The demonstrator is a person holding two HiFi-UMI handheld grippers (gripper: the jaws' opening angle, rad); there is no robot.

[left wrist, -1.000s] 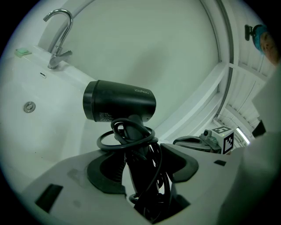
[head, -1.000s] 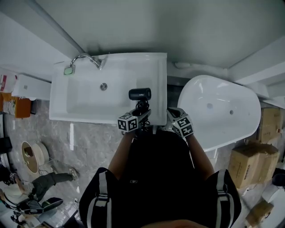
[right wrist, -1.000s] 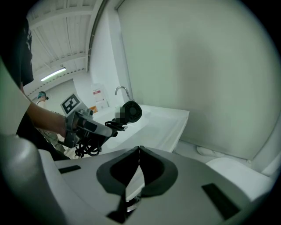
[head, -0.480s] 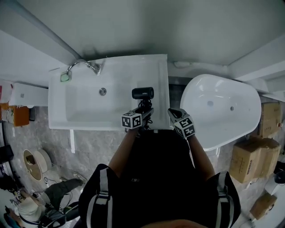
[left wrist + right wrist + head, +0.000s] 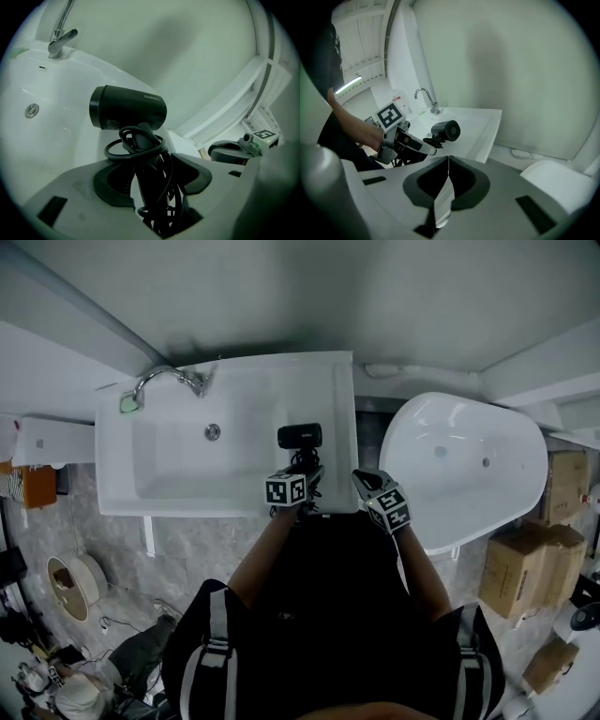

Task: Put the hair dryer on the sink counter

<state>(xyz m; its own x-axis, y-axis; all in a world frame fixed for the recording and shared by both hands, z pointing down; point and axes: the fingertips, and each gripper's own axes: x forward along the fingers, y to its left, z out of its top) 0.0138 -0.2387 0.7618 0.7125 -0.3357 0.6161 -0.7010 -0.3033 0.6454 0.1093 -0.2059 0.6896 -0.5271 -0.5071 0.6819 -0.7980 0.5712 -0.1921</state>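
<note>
"What's in front of you?"

"A white bathtub (image 5: 459, 465) on the right, the sink's bench (image 5: 333, 399) left of it. The hair dryer (image 5: 299, 435) stands upright over the bench's right part, my left tool (image 5: 152, 176) clamped on its handle."

"And the other?"

"My right tool (image 5: 448, 176) is closed on nothing, near the bench's front corner."
</note>
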